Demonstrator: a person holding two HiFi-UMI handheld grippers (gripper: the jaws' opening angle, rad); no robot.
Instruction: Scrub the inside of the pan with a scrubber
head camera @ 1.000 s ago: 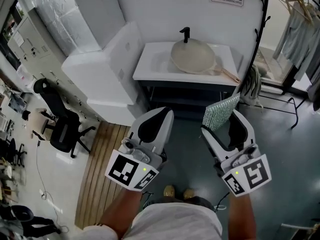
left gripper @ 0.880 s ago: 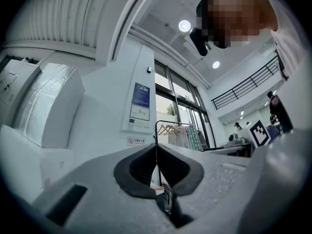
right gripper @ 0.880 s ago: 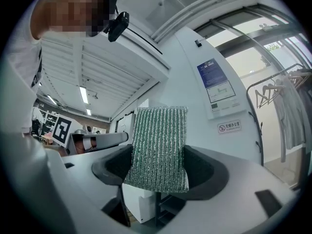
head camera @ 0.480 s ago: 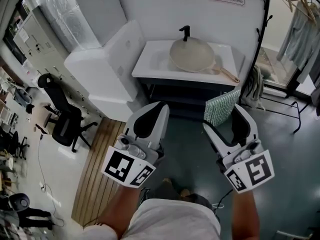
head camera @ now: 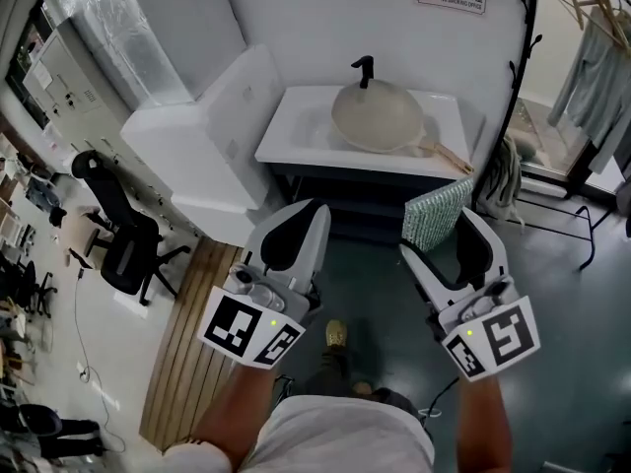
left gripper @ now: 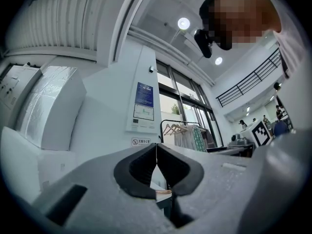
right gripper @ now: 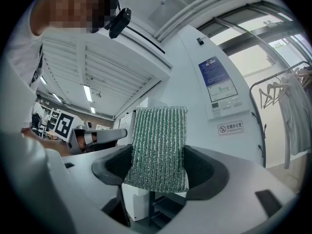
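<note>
1. The step in hand looks like the approach. Both tongs are held up well short of the pan [head camera: 378, 118], and no scrubbing has begun.
2. The right tongs [head camera: 441, 235] are clamped on the green scrubber [head camera: 434, 212]. It stands upright between the jaws, with its upper part rising above the tips.
3. The left tongs [head camera: 312, 209] are pressed together with nothing between them.
4. The pan lies open side up in the basin of the white surface [head camera: 296, 141]. It sits just below the black tap [head camera: 363, 69], and its wooden handle [head camera: 449, 151] points towards the right edge.
5. Next, I judge, the person must close in on the surface. The left tongs would have to part to take the handle and steady the pan. The right would then lower the scrubber flat into the bowl.
6. A white cabinet [head camera: 197, 136] stands beside the surface on the left, with an office chair [head camera: 118, 235] further left. A clothes rack [head camera: 592, 47] stands to the right.
7. Nothing visible lies between the tongs and the pan. The tap over the far rim may crowd the strokes there.
</note>
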